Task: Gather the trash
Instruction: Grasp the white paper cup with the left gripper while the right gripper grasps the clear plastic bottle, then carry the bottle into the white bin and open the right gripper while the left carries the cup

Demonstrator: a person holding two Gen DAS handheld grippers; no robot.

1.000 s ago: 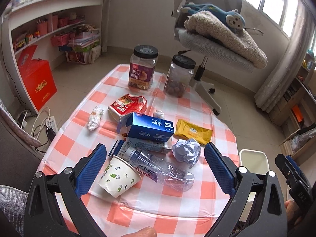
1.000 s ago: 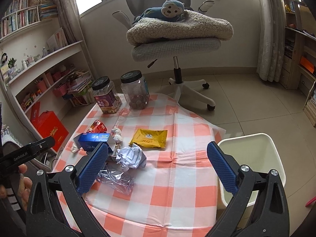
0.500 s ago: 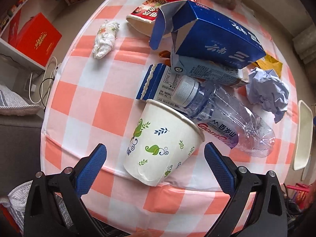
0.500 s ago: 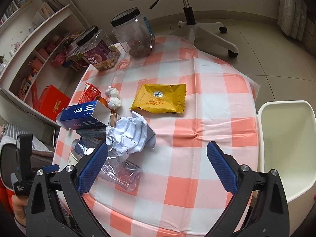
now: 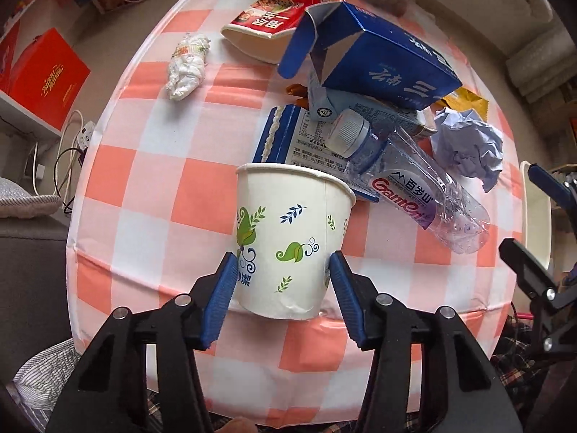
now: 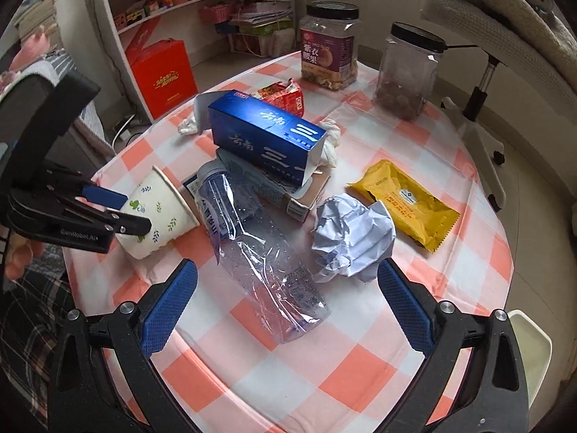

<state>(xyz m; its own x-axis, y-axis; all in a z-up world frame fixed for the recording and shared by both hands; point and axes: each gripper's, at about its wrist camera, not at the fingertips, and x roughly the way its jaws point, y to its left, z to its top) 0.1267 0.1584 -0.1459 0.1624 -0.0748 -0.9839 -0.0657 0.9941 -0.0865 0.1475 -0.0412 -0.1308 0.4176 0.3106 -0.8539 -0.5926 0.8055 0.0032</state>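
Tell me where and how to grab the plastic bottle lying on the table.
Grip the plastic bottle across its crumpled clear body, near the bottom half, coming down from above with a finger on each long side. It lies on its side, and that end is bare tablecloth all round. Its cap end is wedged under the blue box beside the paper cup, so avoid that end.

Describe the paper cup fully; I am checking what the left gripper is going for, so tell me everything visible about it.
The paper cup is white with a rolled rim and printed green and blue leaves, and looks undented. It lies tipped on the checked tablecloth near the table's edge, mouth toward the crushed plastic bottle and the flattened carton. The left gripper straddles its lower half, jaws closing, blue pads at both sides of the wall. Its inside is not visible.
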